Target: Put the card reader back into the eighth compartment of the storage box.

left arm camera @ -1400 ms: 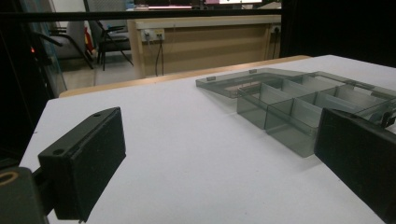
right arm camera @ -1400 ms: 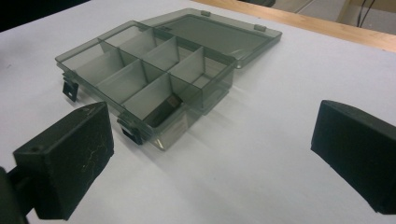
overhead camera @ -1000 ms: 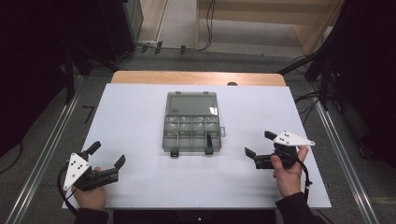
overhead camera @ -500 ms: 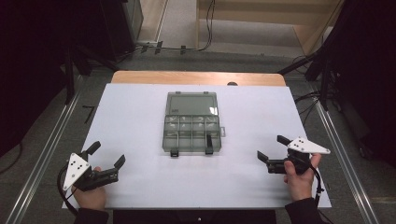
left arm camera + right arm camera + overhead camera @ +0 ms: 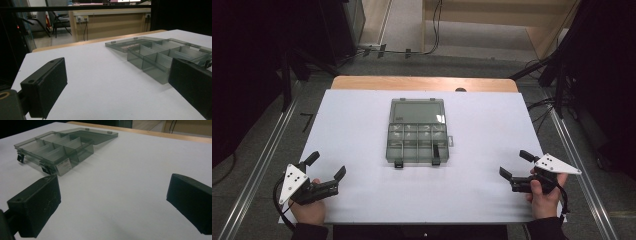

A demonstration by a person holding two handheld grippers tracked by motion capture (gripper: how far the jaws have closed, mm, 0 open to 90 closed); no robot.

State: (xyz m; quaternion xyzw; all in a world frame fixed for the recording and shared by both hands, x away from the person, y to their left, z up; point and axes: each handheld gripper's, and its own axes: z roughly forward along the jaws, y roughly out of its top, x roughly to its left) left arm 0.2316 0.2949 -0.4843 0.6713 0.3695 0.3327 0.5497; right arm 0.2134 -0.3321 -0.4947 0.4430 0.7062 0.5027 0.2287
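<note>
The open organizer box [image 5: 417,131] sits mid-frame on the white surface [image 5: 352,125]. Left tool [image 5: 328,172] and right tool [image 5: 512,166] are both spread, empty, low in frame. Best bet: approach slow and level.

No text can be read. A small white label [image 5: 64,166] sits on the side wall of the grey compartment box [image 5: 57,147], but its print is too blurred to make out.

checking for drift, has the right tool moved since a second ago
Yes. In the high view the right tool has drawn back from the compartment box, toward the table's near right corner. The box itself has stayed put.
</note>
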